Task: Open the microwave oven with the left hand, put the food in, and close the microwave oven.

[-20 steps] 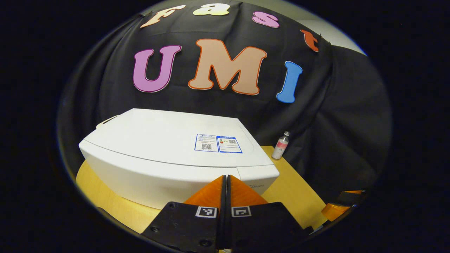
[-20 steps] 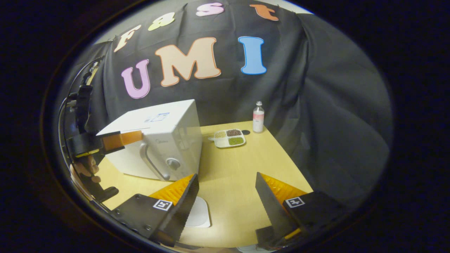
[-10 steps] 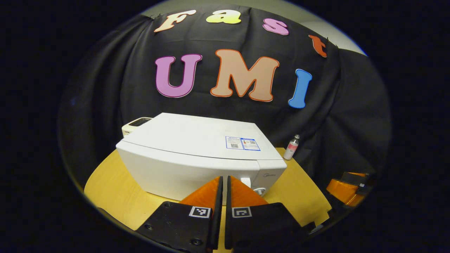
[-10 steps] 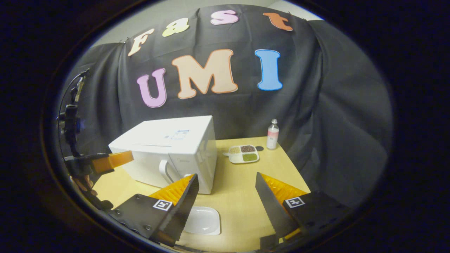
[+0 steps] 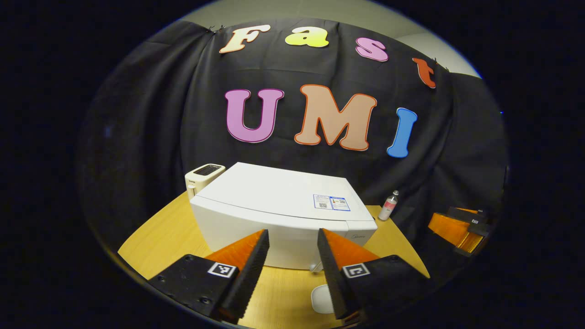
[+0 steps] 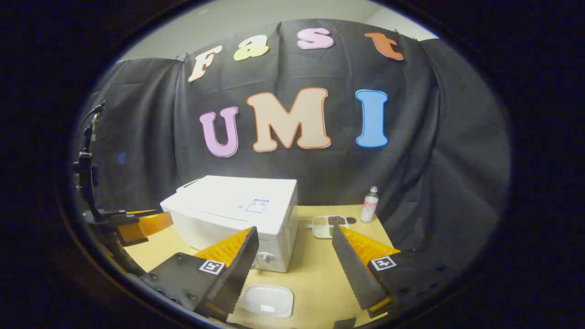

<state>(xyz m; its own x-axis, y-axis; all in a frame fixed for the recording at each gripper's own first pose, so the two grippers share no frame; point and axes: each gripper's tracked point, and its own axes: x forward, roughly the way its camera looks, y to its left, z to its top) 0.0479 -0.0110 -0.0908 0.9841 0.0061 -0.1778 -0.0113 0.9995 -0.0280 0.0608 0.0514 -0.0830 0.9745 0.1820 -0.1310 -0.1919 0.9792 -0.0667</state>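
Left gripper view: the left gripper (image 5: 292, 269) has its two orange-and-black fingers spread wide with nothing between them, held above the near edge of the light wooden table (image 5: 160, 237). Just beyond the fingertips sits the boxy white microwave oven (image 5: 279, 210), its door shut. A small cream toaster (image 5: 203, 176) stands at its far left corner, a small clear bottle with a pink label (image 5: 389, 206) stands to its right by the black cloth wall, and a white dish (image 5: 321, 299) lies on the table between the fingers, only partly seen. The right gripper (image 5: 459, 224) shows at the right edge; whether its fingers are apart cannot be told from here. Right gripper view: the right gripper (image 6: 295, 265) is also spread wide and holds nothing, with the empty white rounded dish (image 6: 267, 300) on the table below its fingers. The microwave oven (image 6: 237, 214) sits left of centre, a divided tray of food (image 6: 329, 225) lies to its right, and the bottle (image 6: 369, 204) stands beyond the tray. The left gripper (image 6: 132, 224) shows at the left edge.
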